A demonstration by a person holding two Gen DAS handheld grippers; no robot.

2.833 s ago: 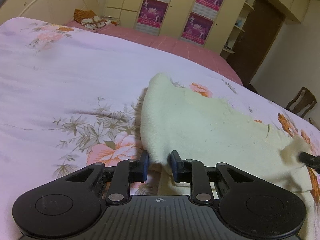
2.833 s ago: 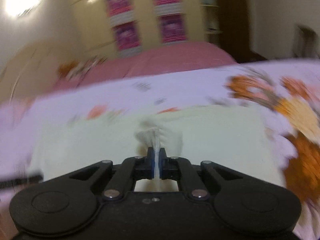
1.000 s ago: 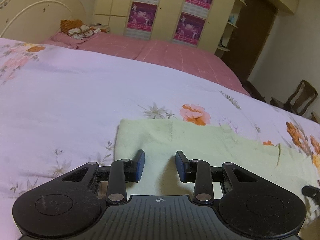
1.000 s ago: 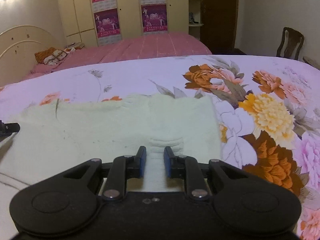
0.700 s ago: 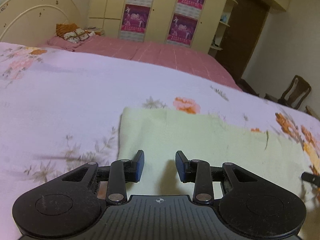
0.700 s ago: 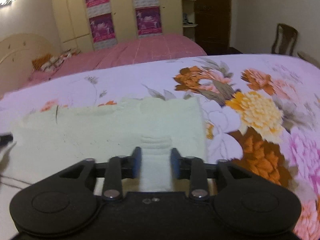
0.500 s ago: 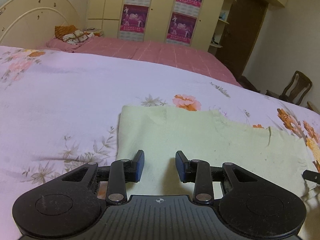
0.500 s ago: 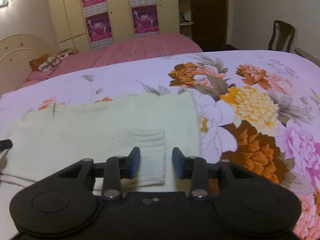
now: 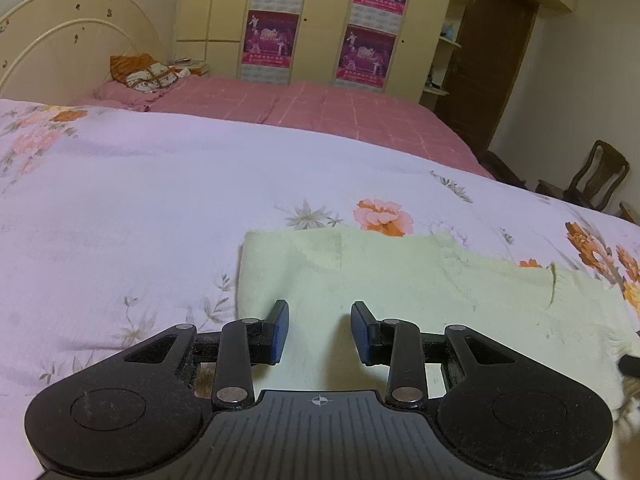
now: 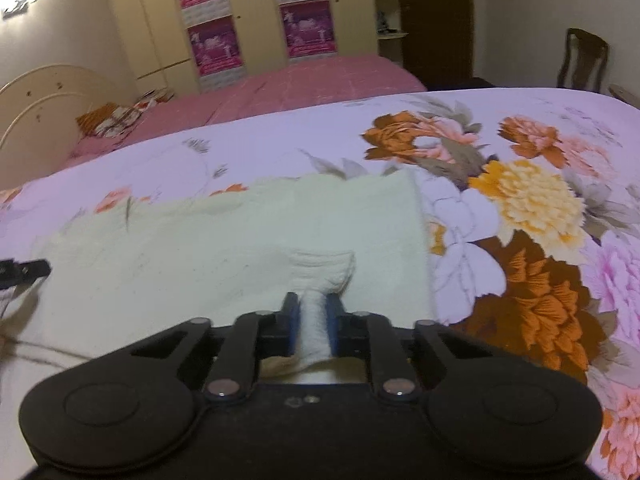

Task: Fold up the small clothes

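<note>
A pale yellow-green knit garment (image 9: pixel 400 280) lies flat on the floral bedspread, folded into a wide band. My left gripper (image 9: pixel 319 332) hovers open over its left end, with only flat cloth beneath the fingers. In the right wrist view the garment (image 10: pixel 220 248) stretches leftward. My right gripper (image 10: pixel 312 324) is closing on a white ribbed cuff (image 10: pixel 324 270) at the garment's near right edge, and both pads press it. The left gripper's tip (image 10: pixel 24 270) shows at the left edge of that view.
The lilac bedspread (image 9: pixel 120 208) with orange and pink flowers spreads all around the garment. Beyond it lie a pink bed (image 9: pixel 320 108), a cream headboard (image 9: pixel 60 52) and a wardrobe with posters (image 9: pixel 368 52). A wooden chair (image 9: pixel 596 176) stands at the right.
The right gripper's jaws opened wider around the ribbed cuff, then closed on it, bunching it between the pads. The left gripper stayed open over the garment's left end.
</note>
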